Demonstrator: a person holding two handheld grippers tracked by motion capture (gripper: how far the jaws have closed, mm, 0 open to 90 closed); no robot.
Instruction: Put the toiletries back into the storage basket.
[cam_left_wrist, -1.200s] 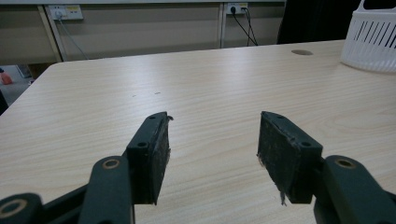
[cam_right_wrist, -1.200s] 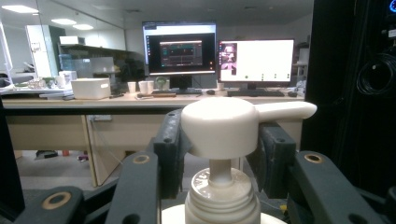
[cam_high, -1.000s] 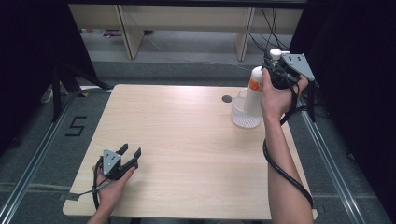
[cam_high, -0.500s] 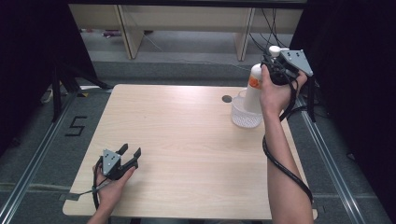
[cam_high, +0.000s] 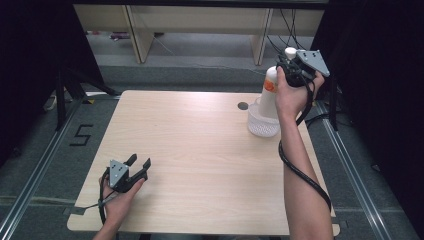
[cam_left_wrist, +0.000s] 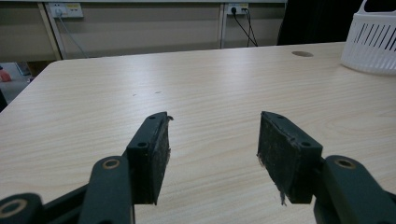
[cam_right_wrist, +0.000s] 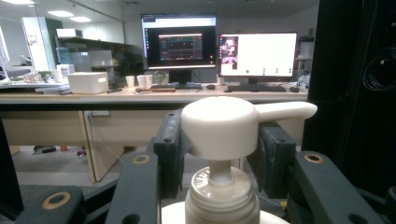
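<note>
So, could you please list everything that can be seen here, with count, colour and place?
Table: one, light wood, centre of the high view.
Cable hole: one, dark, far side of the table, left of the basket.
Basket: one, white, slotted, at the table's far right.
Pump bottle: one, white with an orange mark, held above the basket.
Monitors: two, lit, on a desk in the right gripper view.
Floor mark "5": one, black, left of the table.
Left tool: one, black, open, at the table's near left, holding nothing.
Right tool: one, black, shut on the pump bottle's pump head.
Forearms: two, entering from the bottom of the high view.
</note>
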